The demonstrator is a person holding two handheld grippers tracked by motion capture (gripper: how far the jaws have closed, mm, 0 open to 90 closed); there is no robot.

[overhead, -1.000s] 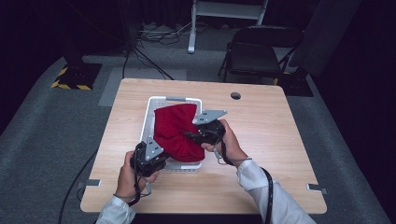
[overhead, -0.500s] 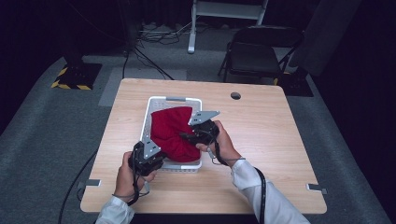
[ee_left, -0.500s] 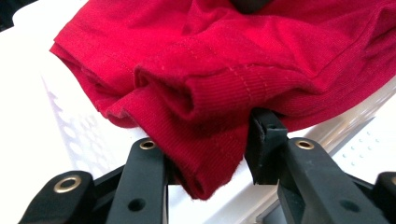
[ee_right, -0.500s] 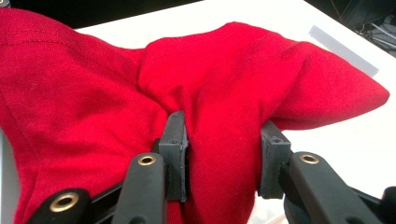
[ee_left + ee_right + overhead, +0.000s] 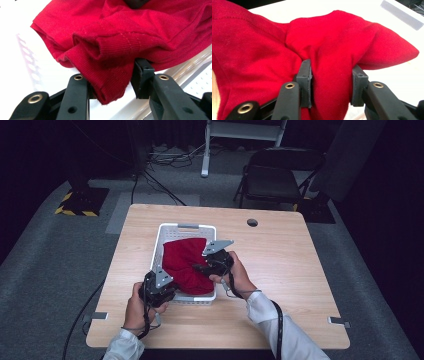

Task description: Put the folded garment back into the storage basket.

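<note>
Light wood table point(image 5: 290, 270), square top, on grey carpet floor point(image 5: 45, 265). Round cable hole point(image 5: 252, 222) near its far edge, right of centre. White plastic basket point(image 5: 165, 231) with perforated walls sits directly on the table, left of centre, long side running from the near edge toward the far edge. Two small metal brackets on the near corners, left one point(image 5: 98, 316) and right one point(image 5: 340, 321). Rest of the tabletop bare wood.
</note>
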